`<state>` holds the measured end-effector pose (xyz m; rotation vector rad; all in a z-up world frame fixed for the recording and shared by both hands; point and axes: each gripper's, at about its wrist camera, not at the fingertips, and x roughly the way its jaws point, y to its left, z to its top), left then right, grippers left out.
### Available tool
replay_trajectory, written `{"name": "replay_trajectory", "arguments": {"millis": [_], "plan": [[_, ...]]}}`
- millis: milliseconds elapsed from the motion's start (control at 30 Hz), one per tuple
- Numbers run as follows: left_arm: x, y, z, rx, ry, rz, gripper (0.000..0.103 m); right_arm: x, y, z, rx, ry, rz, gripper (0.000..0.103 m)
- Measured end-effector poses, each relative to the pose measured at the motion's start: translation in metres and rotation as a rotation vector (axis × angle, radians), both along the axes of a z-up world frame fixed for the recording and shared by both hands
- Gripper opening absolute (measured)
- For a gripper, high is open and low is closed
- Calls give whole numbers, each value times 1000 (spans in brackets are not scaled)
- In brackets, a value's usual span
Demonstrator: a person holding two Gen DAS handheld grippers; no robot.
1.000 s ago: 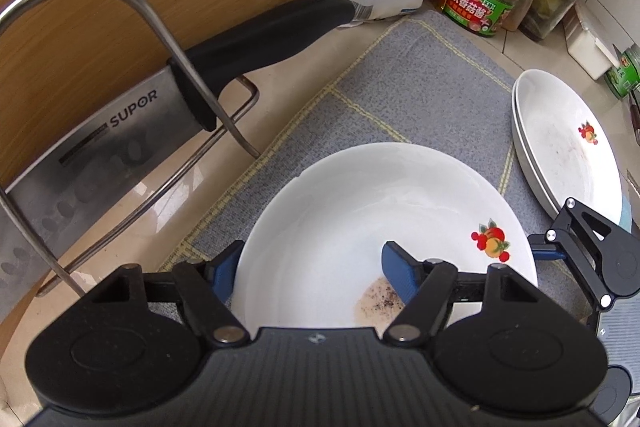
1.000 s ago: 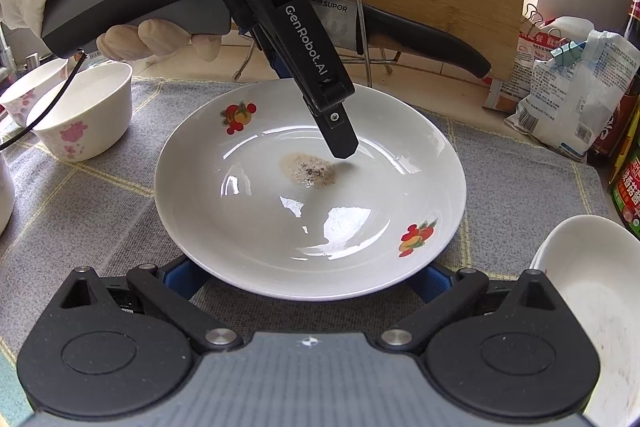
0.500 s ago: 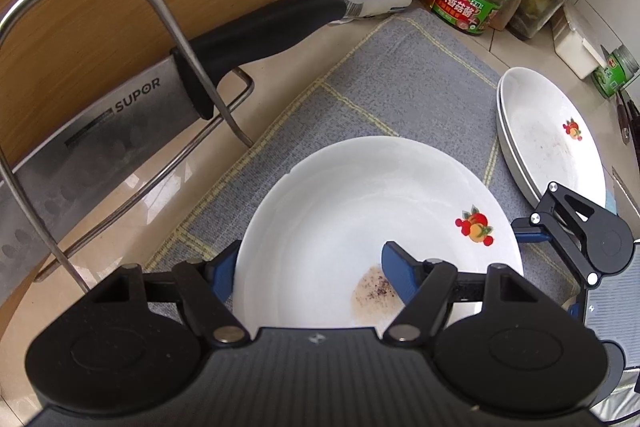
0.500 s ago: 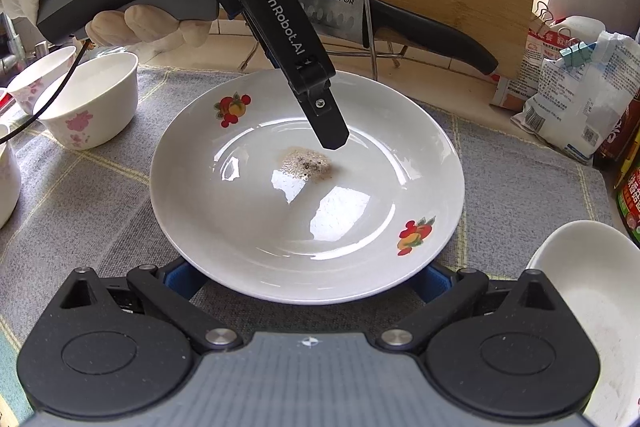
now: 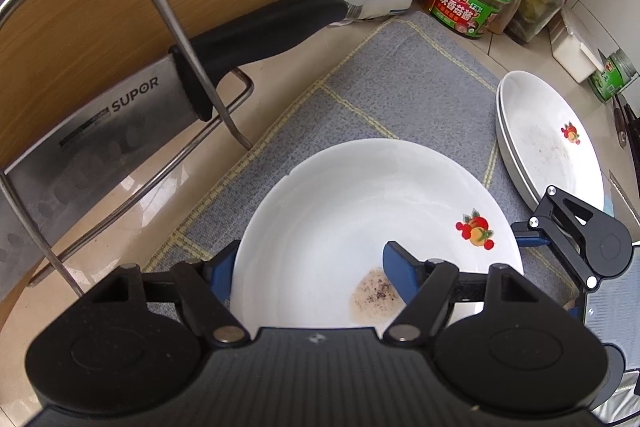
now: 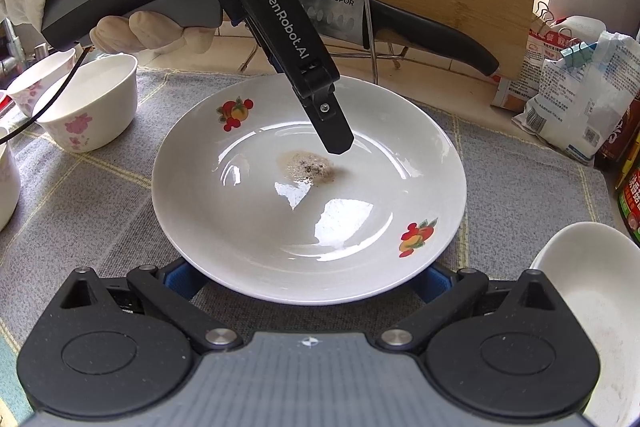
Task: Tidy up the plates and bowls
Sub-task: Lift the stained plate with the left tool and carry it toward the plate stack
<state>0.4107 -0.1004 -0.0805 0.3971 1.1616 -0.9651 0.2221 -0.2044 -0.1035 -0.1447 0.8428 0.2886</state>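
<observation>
A glossy round white plate (image 6: 308,195) with fruit decals and a brown speckled stain lies on the woven grey mat (image 6: 100,187). The left tongs (image 5: 312,277) straddle its rim, one blue pad under the edge, one over the well, not closed. The right tongs (image 6: 308,277) gape wide, pads beneath the near rim. Smooth floral bowls (image 6: 90,101) stand left; stacked plates (image 5: 548,143) right.

Two close wrist views from opposite sides, sharing the plate (image 5: 360,219) (image 6: 308,195).
</observation>
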Motion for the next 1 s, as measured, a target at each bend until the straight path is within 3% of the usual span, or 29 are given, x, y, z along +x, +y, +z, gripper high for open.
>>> {"name": "replay_trajectory", "arguments": {"millis": [1000], "plan": [[-13,15,7,-11,-12,11,74,-8,2,6,-15,-7,10,103]]}}
